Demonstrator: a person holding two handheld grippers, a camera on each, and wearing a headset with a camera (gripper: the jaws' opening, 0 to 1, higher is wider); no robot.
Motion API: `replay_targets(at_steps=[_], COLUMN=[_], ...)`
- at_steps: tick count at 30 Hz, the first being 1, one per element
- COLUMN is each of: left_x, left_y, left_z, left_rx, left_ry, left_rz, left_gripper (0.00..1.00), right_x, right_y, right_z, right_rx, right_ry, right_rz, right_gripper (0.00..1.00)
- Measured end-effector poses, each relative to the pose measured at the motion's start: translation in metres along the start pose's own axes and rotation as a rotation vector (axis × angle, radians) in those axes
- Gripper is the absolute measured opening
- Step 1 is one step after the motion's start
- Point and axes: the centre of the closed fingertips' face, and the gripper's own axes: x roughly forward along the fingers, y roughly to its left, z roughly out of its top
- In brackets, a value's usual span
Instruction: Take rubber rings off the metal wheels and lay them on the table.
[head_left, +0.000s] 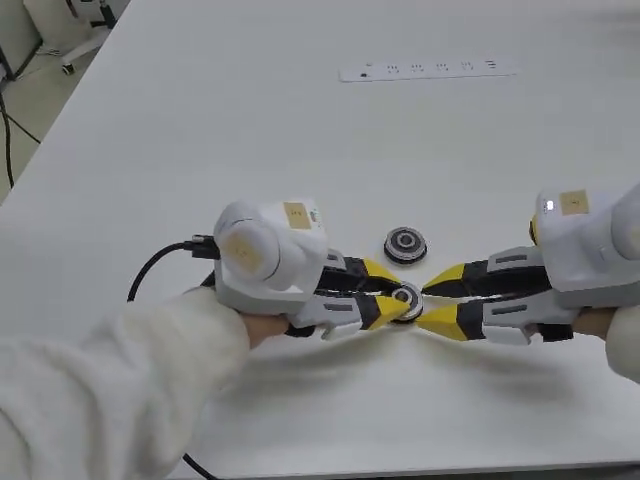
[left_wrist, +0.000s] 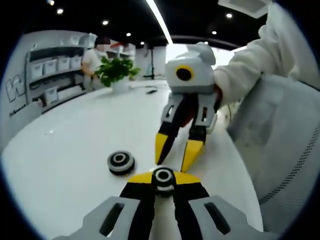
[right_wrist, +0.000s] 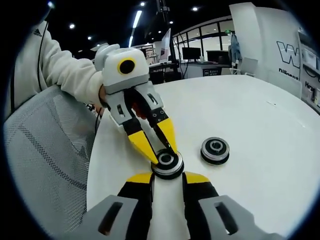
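White power strip lying flat, far side. Potted plant near wall shelves. Grey mesh chair.

One wheel sits lower centre between left gripper and right gripper; second wheel lies just above, power strip near the top.

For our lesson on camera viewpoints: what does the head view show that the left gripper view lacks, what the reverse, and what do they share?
Head view: a power strip at the far side of the table, and a black cable behind the left gripper. Left gripper view: a potted plant, storage shelves and a mesh chair. Shared: the right gripper, the gripped wheel where both grippers meet, and the loose wheel lying beside it.
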Motion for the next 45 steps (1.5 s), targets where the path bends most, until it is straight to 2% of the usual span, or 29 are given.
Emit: replay_targets(at_steps=[16, 24, 30, 33, 40, 41, 45], left_x=[0.004, 0.004, 0.004, 0.004, 0.004, 0.004, 0.004], left_y=[-0.002, -0.003, -0.003, -0.003, -0.003, -0.003, -0.004], left_z=[0.002, 0.002, 0.002, 0.002, 0.002, 0.002, 0.002], left_rx=[-0.008, -0.022, -0.024, -0.023, -0.023, -0.022, -0.023], left_ry=[-0.01, -0.024, -0.026, -0.027, -0.034, -0.036, -0.052], left_rz=[0.009, 0.013, 0.014, 0.015, 0.017, 0.018, 0.016], left_gripper=[0.14, 0.14, 0.14, 0.14, 0.14, 0.14, 0.14], right_x=[-0.001, -0.002, -0.003, -0.004, -0.004, -0.005, -0.006], right_y=[0.001, 0.001, 0.003, 0.001, -0.001, -0.003, -0.005], right_z=[-0.004, -0.008, -0.01, -0.012, -0.013, -0.014, -0.014], right_rx=[-0.047, -0.064, -0.077, -0.073, -0.006, -0.002, 0.046], right_ry=[0.024, 0.044, 0.061, 0.074, 0.091, 0.102, 0.094], right_rz=[0.007, 0.001, -0.006, -0.014, -0.038, -0.054, -0.045], right_gripper=[0.16, 0.09, 0.06, 0.03, 0.0, 0.0, 0.0])
